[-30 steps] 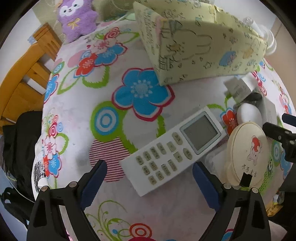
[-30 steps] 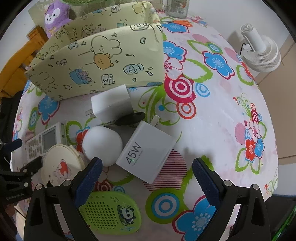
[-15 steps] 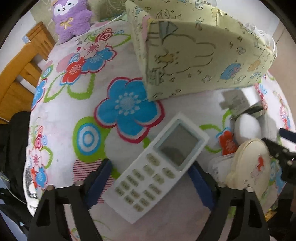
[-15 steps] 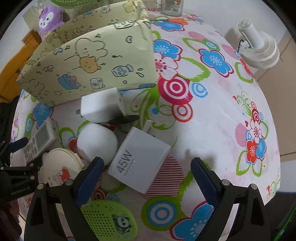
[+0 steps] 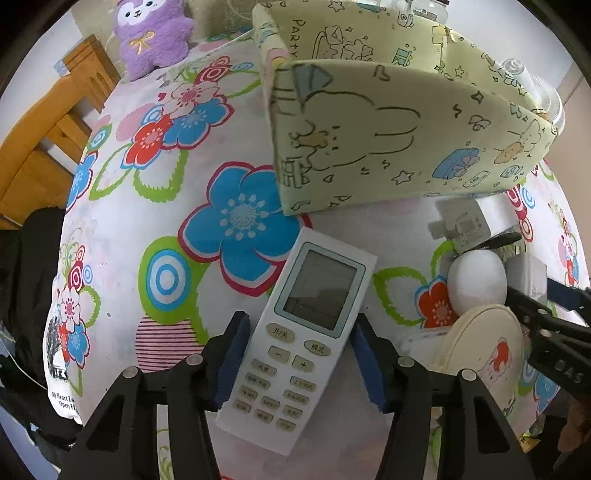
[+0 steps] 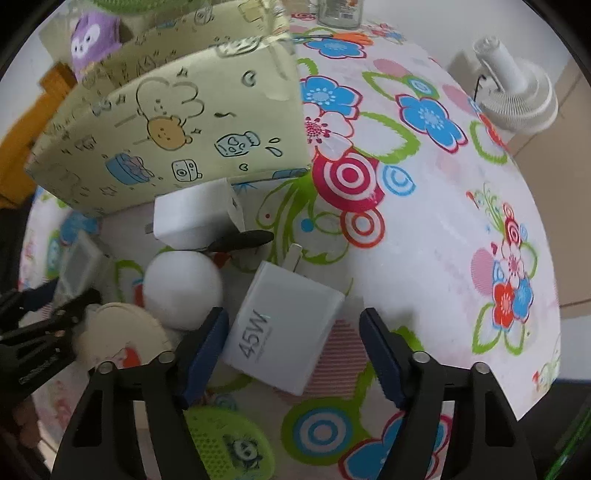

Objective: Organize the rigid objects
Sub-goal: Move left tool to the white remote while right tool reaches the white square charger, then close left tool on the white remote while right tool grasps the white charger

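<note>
A white remote control [image 5: 306, 332] lies on the flowered tablecloth [image 5: 155, 206], its button end between the blue pads of my left gripper [image 5: 301, 354]. The jaws are closing and both pads touch its long sides. In the right wrist view a white 45W charger [image 6: 284, 332] sits between the pads of my right gripper [image 6: 291, 339]. Those jaws are closing too. The left pad is at the charger's edge, and a strip of cloth still shows before the right pad. Both grippers point steeply down.
A yellow-green cartoon box [image 6: 177, 129] stands behind the objects. Beside the charger are a white ball [image 6: 181, 288], a second white charger [image 6: 195, 218], a cream round case [image 5: 480, 354] and a green panda gadget [image 6: 229, 443]. A purple plush [image 5: 151, 33] and a white fan [image 6: 517, 96] sit further off.
The left jaws have come in from wide open onto the remote's sides, and the remote now lies lengthwise between them. The right jaws have narrowed around the 45W charger.
</note>
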Available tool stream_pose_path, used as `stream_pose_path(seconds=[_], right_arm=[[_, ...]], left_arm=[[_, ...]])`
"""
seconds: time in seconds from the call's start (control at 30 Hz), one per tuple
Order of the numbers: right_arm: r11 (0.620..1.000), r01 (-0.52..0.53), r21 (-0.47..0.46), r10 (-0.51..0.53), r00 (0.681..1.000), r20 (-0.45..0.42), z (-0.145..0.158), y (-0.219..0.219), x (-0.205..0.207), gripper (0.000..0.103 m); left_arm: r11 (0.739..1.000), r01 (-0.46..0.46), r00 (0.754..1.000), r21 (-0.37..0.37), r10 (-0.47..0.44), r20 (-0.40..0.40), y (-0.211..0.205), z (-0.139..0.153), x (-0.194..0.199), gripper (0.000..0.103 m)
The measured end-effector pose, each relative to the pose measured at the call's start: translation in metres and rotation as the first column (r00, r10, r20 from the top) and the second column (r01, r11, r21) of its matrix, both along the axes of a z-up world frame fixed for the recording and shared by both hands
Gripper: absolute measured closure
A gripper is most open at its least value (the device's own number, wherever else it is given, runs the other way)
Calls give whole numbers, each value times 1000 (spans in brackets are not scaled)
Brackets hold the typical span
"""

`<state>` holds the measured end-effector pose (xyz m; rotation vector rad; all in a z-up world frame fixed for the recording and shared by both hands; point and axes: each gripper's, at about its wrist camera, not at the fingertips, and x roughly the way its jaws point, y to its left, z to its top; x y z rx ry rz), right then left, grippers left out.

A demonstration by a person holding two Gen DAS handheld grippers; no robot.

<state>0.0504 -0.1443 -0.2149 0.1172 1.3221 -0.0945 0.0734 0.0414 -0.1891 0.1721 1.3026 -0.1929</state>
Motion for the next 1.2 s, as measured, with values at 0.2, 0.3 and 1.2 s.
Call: stream_pose_path(seconds=[0.2, 0.3, 1.2], right_arm=[[999, -38, -31, 38, 999, 17, 2, 7, 9, 51], [998, -52, -22, 52, 998, 19, 6, 9, 10, 51], [982, -190, 11, 185, 968, 170, 100, 35, -20, 52]], left_arm=[[999, -34, 999, -18, 33, -27, 2, 0, 6, 54], [997, -57, 998, -55, 56, -35, 3, 4, 4, 55], [993, -73, 989, -94, 84, 125, -11, 106, -20, 57]])
